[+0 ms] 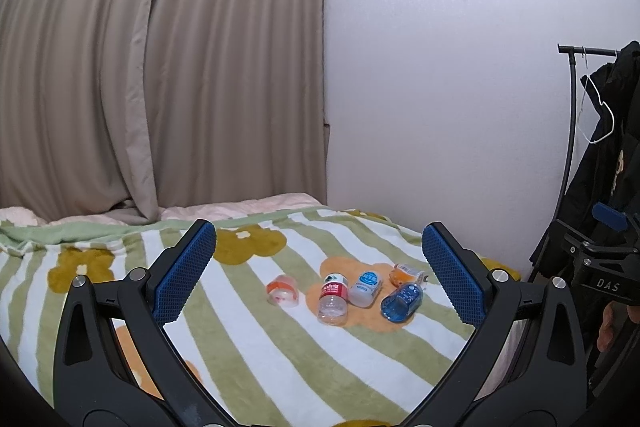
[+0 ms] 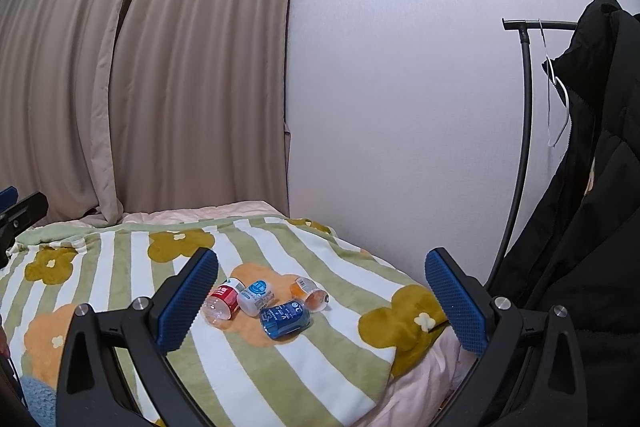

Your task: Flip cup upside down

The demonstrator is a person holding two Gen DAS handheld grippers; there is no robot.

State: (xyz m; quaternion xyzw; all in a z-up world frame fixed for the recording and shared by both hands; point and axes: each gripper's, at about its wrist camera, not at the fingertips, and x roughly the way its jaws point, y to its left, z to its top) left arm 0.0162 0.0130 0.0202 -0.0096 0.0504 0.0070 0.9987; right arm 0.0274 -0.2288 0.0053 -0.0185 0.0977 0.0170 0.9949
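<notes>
Jaws wide; pink cup (image 1: 283,291) left-view only.

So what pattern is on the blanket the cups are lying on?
Green and white stripes with mustard and orange flower shapes on the blanket; the right wrist view shows it best.

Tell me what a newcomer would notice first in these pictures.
A cluster of small cut-bottle cups lying on their sides on the striped flower blanket: a red cup, a white cup, a blue cup, two orange ones. The left gripper and right gripper frame them, fingers spread wide. A black coat hangs right.
</notes>
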